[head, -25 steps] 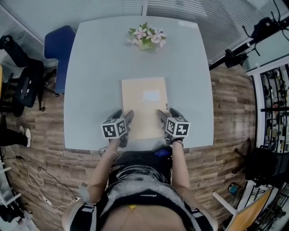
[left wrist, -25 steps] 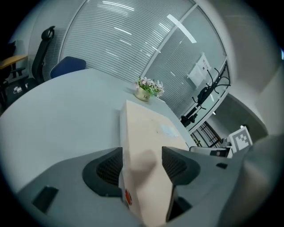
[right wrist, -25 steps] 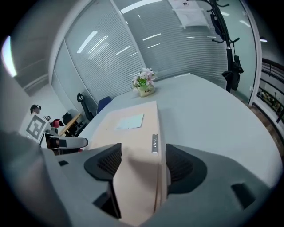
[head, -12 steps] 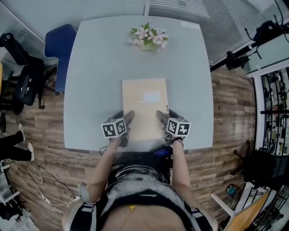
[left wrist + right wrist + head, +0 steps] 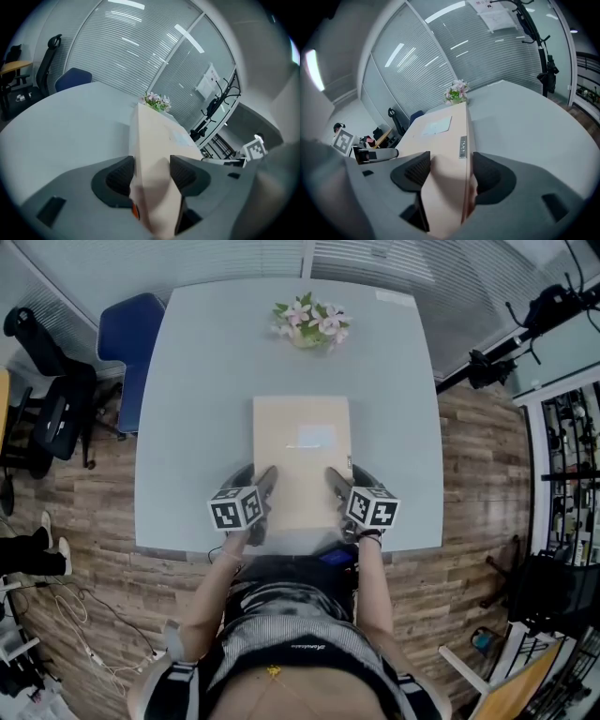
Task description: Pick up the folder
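A beige folder with a pale label lies lengthwise on the grey table, its near end between both grippers. My left gripper is shut on the folder's near left corner; in the left gripper view the folder fills the gap between the pads of the left gripper. My right gripper holds the near right corner, its jaws closing on it. In the right gripper view the folder sits squeezed inside the right gripper. A shadow beside the folder shows it slightly off the tabletop.
A pot of flowers stands at the table's far edge, beyond the folder. A blue chair and a black office chair stand at the left. A black stand is off the table's right side.
Both grippers have risen a little with the folder's near end between them. The folder looks slightly nearer to the camera.
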`<state>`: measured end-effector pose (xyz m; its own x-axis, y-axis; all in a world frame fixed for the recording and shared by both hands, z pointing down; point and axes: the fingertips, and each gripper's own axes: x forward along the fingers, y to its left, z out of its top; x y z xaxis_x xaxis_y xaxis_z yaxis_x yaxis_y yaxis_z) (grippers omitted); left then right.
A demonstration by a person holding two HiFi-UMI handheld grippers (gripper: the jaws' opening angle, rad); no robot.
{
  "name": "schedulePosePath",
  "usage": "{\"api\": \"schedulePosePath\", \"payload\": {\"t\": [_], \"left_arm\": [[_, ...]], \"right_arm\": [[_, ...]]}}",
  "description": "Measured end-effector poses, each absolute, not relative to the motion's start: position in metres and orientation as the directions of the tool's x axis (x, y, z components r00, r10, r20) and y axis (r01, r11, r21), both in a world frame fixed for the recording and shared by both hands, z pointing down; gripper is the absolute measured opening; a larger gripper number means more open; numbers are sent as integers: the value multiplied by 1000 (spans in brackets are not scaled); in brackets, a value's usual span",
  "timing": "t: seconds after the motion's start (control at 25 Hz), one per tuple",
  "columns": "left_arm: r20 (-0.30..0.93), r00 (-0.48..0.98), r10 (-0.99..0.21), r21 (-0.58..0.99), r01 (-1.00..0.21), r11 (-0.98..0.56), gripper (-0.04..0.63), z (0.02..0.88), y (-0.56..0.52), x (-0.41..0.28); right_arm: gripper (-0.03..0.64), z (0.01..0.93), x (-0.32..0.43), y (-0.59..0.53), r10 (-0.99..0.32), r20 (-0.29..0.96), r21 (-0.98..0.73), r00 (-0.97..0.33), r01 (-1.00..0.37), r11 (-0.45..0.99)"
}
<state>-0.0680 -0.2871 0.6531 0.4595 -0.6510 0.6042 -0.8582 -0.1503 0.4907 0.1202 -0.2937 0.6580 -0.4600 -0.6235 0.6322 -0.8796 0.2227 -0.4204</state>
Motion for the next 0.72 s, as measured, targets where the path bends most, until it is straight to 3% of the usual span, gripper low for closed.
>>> {"api": "schedulePosePath", "payload": {"t": [0.72], "left_arm": [[411,439,-799,392,-876,-279,239,511,-291,-71]], "right_arm": [[285,524,122,-285,-789,461,-348,-405,-901,260]]}}
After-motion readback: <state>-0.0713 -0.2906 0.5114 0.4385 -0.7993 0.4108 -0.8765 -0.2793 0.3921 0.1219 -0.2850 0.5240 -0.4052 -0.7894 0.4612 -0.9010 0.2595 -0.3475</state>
